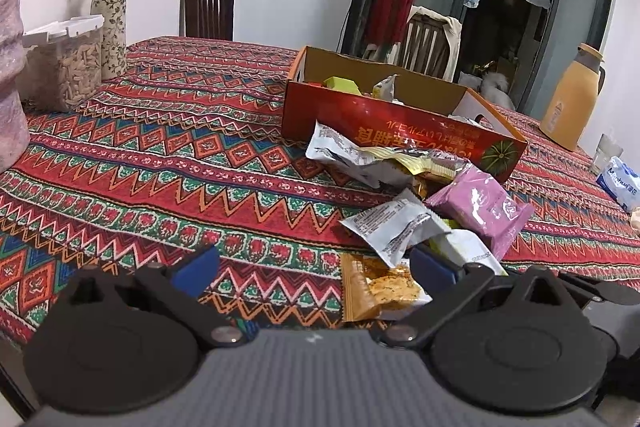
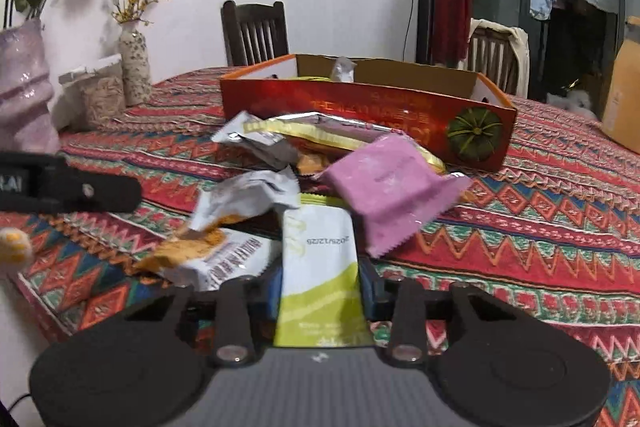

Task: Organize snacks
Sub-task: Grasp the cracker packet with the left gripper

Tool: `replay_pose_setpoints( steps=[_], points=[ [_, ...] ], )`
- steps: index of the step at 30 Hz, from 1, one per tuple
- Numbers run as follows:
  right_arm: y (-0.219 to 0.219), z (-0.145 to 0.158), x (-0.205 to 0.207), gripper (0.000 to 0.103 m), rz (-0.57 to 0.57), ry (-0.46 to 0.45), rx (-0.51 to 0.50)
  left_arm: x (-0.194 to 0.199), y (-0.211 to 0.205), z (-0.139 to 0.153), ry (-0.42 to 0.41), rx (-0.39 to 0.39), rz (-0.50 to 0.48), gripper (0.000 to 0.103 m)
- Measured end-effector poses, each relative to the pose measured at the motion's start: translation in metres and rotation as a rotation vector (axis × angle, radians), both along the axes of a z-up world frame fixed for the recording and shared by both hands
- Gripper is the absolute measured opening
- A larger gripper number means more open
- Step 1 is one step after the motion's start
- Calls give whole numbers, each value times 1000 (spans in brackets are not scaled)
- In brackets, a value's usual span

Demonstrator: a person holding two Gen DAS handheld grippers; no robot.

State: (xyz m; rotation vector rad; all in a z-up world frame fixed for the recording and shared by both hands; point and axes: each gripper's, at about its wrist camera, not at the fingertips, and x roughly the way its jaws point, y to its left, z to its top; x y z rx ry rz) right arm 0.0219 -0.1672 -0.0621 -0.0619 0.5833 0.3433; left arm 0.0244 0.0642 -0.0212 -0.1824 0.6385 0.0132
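Right tongs (image 2: 322,291) clamp a white-and-green snack packet (image 2: 320,267) at the near edge of the pile on the worktop (image 2: 520,247); left tongs (image 1: 312,267) hover apart. Next, likely lifting it to the far red box (image 2: 360,107).

Red zigzag-patterned tablecloth (image 1: 160,155), pink packet (image 2: 384,183), white-and-lime packet (image 2: 320,267), orange-red box (image 2: 360,107)

The left gripper (image 1: 312,267) hovers low, tilted downward, jaws spread wide with nothing between them; the right gripper (image 2: 322,287), likewise tilted down, pinches a packet (image 2: 320,267) between narrowed jaws.
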Motion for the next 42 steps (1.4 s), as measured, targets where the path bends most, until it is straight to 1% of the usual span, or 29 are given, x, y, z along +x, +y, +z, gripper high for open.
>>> replay_pose_setpoints(
  steps=[5, 10, 13, 22, 29, 34, 35, 36, 37, 39, 41, 42],
  points=[
    [-10, 14, -11, 35, -6, -70, 60, 2, 0, 1, 2, -1, 5, 103],
    [-27, 31, -21, 35, -5, -133, 125, 5, -7, 1, 6, 2, -11, 103],
    [-38, 39, -26, 35, -22, -168, 137, 8, -15, 0, 14, 9, -23, 103],
    [-86, 33, -21, 35, -119, -166, 179, 19, -41, -7, 41, 33, -67, 103],
    [-104, 22, -16, 35, -143, -156, 200, 33, -66, -22, 95, 68, -106, 103],
    [-114, 14, -13, 35, -147, -139, 212, 42, -79, -35, 124, 107, -83, 102],
    [-115, 12, -13, 35, -146, -137, 215, 41, -82, -36, 119, 119, -79, 101],
    [-116, 11, -12, 35, -145, -133, 218, 41, -84, -37, 113, 125, -78, 97],
    [-115, 10, -12, 35, -143, -130, 220, 40, -86, -36, 107, 131, -79, 89],
    [-116, 7, -11, 35, -137, -124, 226, 38, -89, -34, 94, 141, -88, 78],
    [-117, 5, -10, 35, -128, -117, 232, 36, -90, -32, 91, 134, -104, 74],
    [-117, 4, -9, 35, -123, -114, 235, 35, -90, -32, 88, 139, -111, 68]
  ],
)
